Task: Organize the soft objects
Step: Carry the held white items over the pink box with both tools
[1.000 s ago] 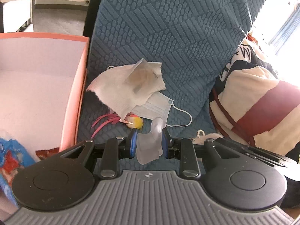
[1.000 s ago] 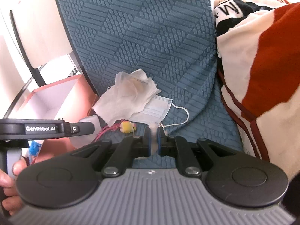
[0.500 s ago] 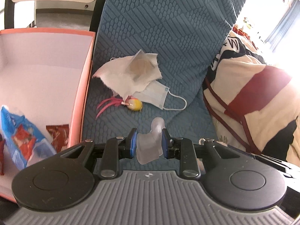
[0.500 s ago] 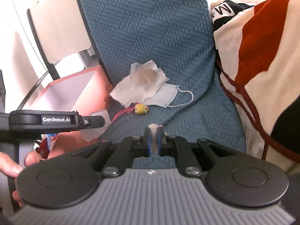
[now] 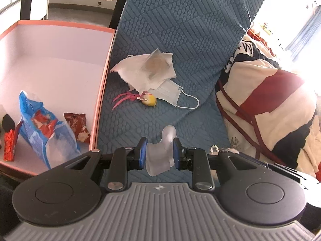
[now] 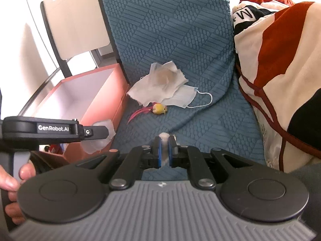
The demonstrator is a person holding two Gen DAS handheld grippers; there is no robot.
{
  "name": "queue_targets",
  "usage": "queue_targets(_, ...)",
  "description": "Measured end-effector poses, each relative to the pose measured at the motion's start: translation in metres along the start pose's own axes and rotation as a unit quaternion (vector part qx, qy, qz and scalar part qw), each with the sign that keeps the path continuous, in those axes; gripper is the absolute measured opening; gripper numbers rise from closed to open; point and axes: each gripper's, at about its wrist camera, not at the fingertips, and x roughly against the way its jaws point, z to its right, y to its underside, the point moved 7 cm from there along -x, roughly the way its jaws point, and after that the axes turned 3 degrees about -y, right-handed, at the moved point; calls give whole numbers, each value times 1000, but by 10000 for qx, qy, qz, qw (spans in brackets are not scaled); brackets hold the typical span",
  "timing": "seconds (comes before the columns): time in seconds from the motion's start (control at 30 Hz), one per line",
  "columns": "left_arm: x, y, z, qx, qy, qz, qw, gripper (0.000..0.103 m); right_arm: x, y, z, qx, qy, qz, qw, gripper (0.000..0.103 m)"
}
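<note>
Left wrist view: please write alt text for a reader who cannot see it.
The left gripper pinches a translucent soft piece above a blue quilted cover. Ahead lie a crumpled tissue, face mask and yellow feathered toy; an orange-rimmed box holding snack wrappers sits left.

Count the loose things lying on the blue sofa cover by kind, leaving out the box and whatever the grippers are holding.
Crumpled white tissue: 1
Face mask: 1
Small yellow toy with pink feathers: 1
Total: 3
</note>
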Motion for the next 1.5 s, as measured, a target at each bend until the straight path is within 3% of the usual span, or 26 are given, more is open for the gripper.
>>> queue_targets(0.5, 51, -7, -15, 94, 150, 129, 9998, 31, 20, -20, -52, 350, -130, 252, 9990, 10)
queue_targets(0.77, 84, -16, -43, 227, -2, 349, 9991, 31, 28, -34, -96, 577, -439, 412, 9965, 10)
queue_targets(1.17, 136, -19, -99, 517, -352, 666, 9958, 31, 23, -35, -169, 1002, -1059, 323, 9888, 10)
queue_targets(1.5, 147, -22, -145, 858, -545, 718, 9922, 31, -7, -42, -211, 1248, -1265, 137, 9840, 11)
